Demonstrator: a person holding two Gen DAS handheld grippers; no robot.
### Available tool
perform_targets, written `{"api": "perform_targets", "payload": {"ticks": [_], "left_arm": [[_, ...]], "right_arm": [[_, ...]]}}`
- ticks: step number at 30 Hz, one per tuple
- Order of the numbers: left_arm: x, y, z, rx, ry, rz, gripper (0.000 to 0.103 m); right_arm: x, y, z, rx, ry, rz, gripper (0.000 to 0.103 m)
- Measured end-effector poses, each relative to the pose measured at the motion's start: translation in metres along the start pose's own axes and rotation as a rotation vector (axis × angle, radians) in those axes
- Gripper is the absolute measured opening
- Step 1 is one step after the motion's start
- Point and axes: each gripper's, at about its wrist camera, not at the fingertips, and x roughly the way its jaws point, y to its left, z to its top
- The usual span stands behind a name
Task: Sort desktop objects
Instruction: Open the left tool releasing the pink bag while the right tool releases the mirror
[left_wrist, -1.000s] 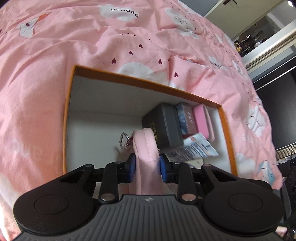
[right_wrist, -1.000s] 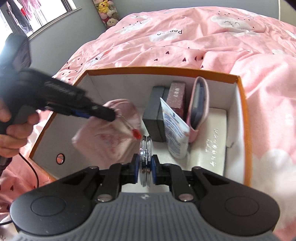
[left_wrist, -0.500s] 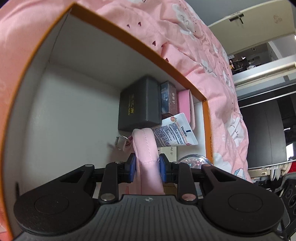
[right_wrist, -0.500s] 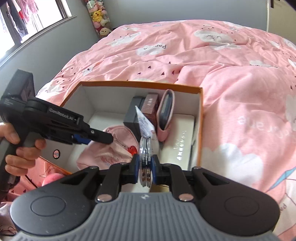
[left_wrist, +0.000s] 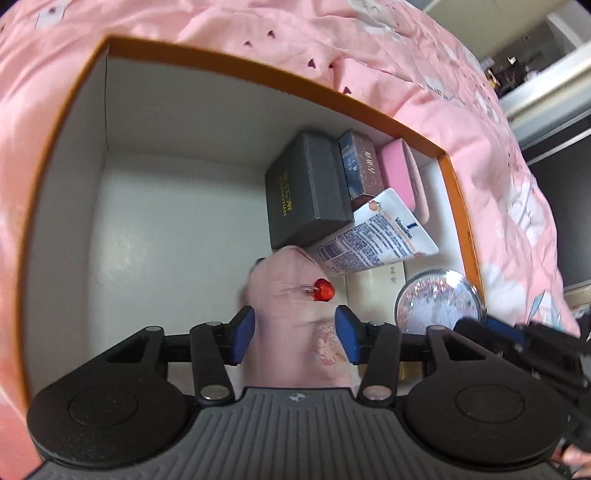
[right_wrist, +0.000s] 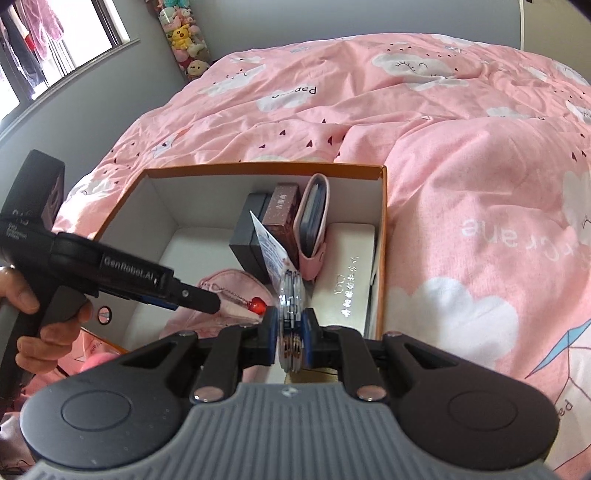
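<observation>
An orange-rimmed white box (left_wrist: 229, 70) lies on the pink bed; it also shows in the right wrist view (right_wrist: 258, 170). My left gripper (left_wrist: 295, 334) is open over the box, its blue pads apart on either side of a pink pouch (left_wrist: 291, 295) with a red heart charm (left_wrist: 324, 290) that lies on the box floor. My right gripper (right_wrist: 291, 334) is shut on a round glittery compact mirror (right_wrist: 291, 295), held edge-on over the box's near right part. The mirror also shows in the left wrist view (left_wrist: 437, 301).
In the box's far right stand a dark grey box (left_wrist: 306, 192), a brown box (left_wrist: 360, 166), a pink card case (right_wrist: 314, 221) and a white tube (left_wrist: 376, 236). A white flat case (right_wrist: 349, 273) lies along the right wall. Pink bedding (right_wrist: 461, 155) surrounds the box.
My left gripper has opened and let go of the pink pouch, which now lies on the box floor. My right gripper still holds the mirror and has pulled back a little.
</observation>
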Motion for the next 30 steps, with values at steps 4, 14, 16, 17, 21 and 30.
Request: {"api": "perform_targets", "payload": {"ticks": [4, 14, 16, 17, 21, 30], "left_arm": [[-0.002, 0.009, -0.001, -0.019, 0.034, 0.006, 0.054], [0.022, 0.012, 0.003, -0.042, 0.132, 0.038, 0.031], [0.027, 0.01, 0.003, -0.045, 0.156, 0.018, 0.028], [0.029, 0.007, 0.002, -0.037, 0.16, 0.019, 0.028], [0.033, -0.003, 0.0, -0.007, 0.154, 0.038, 0.028], [0.027, 0.001, -0.004, -0.017, 0.14, 0.025, 0.028]], "right_arm": [[0.0, 0.0, 0.0, 0.005, -0.001, -0.001, 0.015], [0.002, 0.002, 0.001, -0.01, 0.012, -0.005, 0.015], [0.004, 0.002, 0.002, -0.015, 0.013, -0.004, 0.015], [0.004, 0.003, 0.002, -0.017, 0.014, -0.004, 0.015], [0.008, 0.002, 0.005, -0.016, 0.019, -0.005, 0.015], [0.015, 0.008, 0.01, -0.041, 0.043, -0.013, 0.015]]}}
